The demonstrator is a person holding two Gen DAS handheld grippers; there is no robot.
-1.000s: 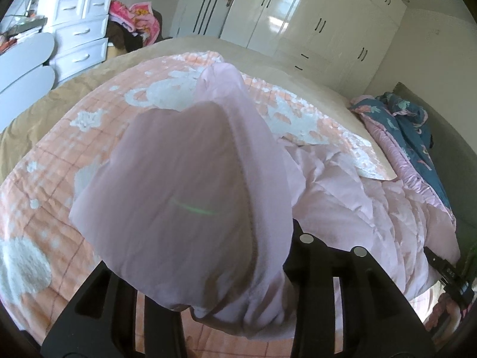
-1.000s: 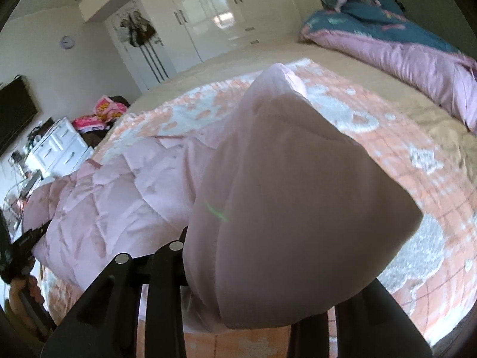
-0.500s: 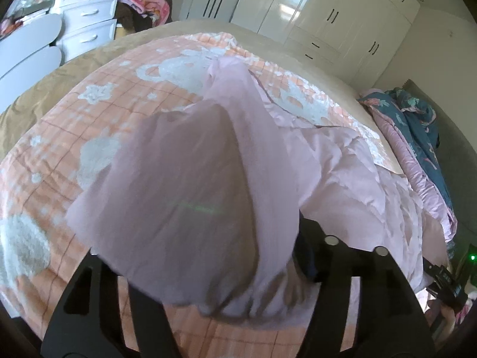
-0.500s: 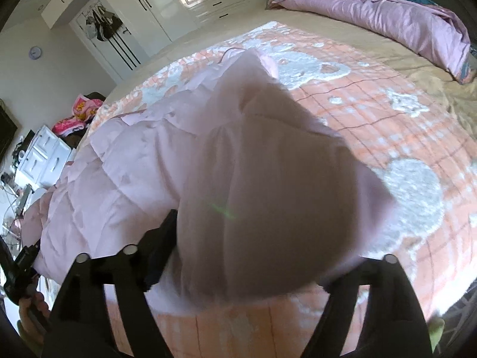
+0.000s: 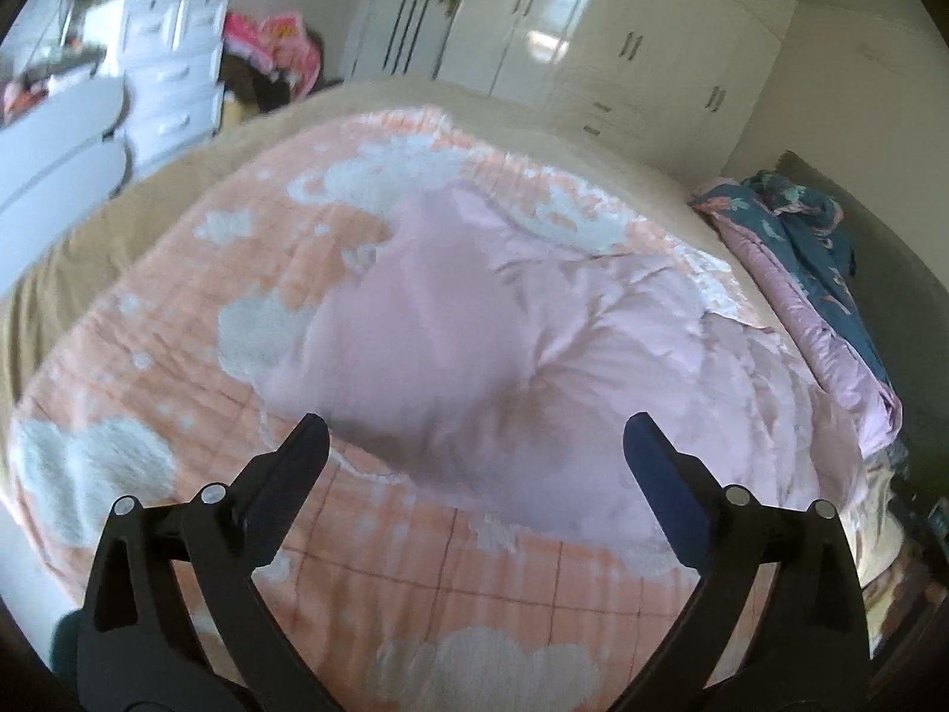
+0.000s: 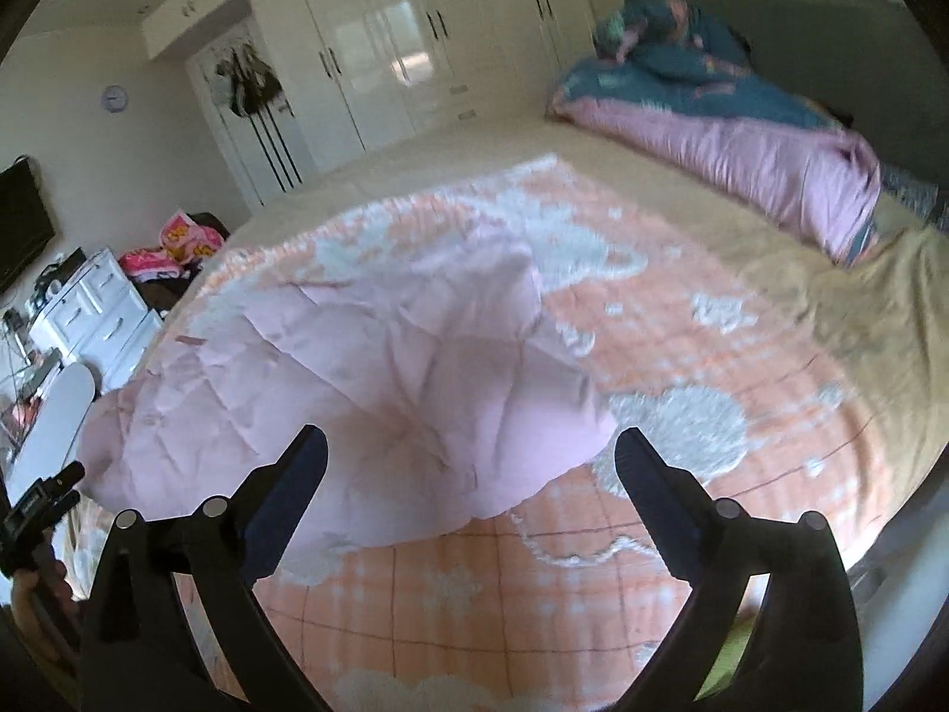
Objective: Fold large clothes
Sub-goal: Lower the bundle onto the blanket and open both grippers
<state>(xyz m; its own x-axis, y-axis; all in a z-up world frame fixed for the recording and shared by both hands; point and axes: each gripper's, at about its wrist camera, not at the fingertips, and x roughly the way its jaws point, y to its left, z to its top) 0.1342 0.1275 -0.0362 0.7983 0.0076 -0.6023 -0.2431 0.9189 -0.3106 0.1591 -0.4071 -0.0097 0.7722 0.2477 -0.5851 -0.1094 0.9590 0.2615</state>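
This is a bedroom in someone's home. A wide bed (image 6: 741, 225) fills the middle, spread with an orange-and-white checked blanket (image 6: 682, 368). A rolled teal and pink duvet (image 6: 712, 130) lies along the bed's far side against a dark headboard (image 6: 830, 41). Beyond the bed's foot stands a wall of glossy white wardrobes (image 6: 415, 53), with bags hanging on a door (image 6: 246, 83) beside them. Off the bed's corner sits a white chest of drawers (image 5: 172, 83) cluttered on top, a heap of bright pink clothes (image 5: 279, 41) next to it. A round clock (image 6: 115, 98) and a dark television (image 6: 21, 225) hang on the wall past the drawers.
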